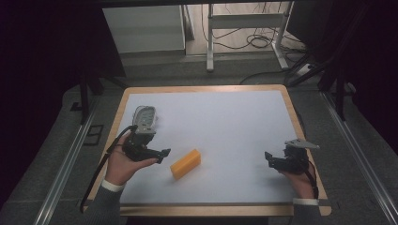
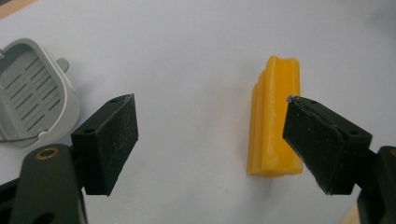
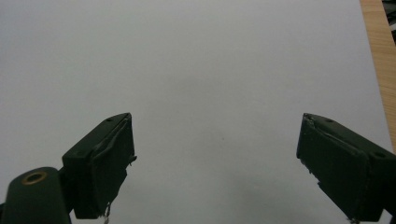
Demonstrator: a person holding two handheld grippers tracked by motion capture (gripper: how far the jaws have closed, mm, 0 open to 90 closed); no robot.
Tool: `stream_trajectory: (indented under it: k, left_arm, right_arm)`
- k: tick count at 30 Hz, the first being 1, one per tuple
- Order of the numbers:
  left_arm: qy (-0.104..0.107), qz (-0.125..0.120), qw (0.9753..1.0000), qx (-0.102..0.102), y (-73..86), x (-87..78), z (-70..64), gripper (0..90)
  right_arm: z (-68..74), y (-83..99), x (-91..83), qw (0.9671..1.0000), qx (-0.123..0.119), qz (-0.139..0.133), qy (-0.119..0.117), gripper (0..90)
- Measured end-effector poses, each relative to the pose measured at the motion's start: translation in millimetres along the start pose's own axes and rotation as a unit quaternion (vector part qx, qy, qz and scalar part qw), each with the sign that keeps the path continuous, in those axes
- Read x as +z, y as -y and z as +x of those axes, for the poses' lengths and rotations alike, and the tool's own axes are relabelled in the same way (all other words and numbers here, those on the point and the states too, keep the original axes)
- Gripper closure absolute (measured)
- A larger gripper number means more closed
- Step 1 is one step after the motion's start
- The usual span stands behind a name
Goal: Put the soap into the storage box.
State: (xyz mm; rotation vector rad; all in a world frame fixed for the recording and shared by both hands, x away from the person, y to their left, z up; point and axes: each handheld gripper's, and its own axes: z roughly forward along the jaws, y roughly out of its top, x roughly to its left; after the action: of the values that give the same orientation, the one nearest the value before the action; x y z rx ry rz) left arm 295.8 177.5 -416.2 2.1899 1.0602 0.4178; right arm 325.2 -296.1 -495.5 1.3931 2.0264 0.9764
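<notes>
A yellow ridged block (image 1: pixel 185 163) lies on the white table top (image 1: pixel 225 122), front and left of centre. My left gripper (image 1: pixel 163 154) is held just left of it, open, with its jaws pointing at the block. In the left gripper view the block (image 2: pixel 273 121) lies lengthwise ahead, its near end partly behind the right-hand jaw; my gripper (image 2: pixel 208 107) holds nothing. A grey slotted dish (image 1: pixel 144 118) rests behind the left hand and shows as the dish (image 2: pixel 32 91) at the left. My right gripper (image 1: pixel 268 159) hovers open at the front right, and its jaws (image 3: pixel 215 121) stand wide over bare white surface.
The table has a wooden rim (image 1: pixel 202 88) all round; the wooden edge (image 3: pixel 380 60) runs along the right of the right gripper view. Beyond the table stand a white frame (image 1: pixel 244 21) and loose cables (image 1: pixel 256 41) on the floor.
</notes>
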Motion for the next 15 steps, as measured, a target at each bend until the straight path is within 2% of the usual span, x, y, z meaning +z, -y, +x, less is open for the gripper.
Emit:
stream_trajectory:
  k: [3,9,15]
  left_arm:
    - [0.002,0.001,1.0000,0.001,-0.8,5.2,-3.1,19.4]
    - [0.018,0.013,0.9997,0.011,-4.9,17.6,-13.4,19.5]
    - [0.031,0.023,0.9988,0.031,-8.7,30.3,-27.3,20.1]
  right_arm:
    - [-0.2,0.4,0.8,1.0000,0.000,0.002,0.003,11.2]
    - [-0.2,0.5,0.8,1.0000,0.000,0.002,0.004,11.2]
    - [0.2,1.1,1.7,1.0000,-0.003,0.005,0.007,11.2]
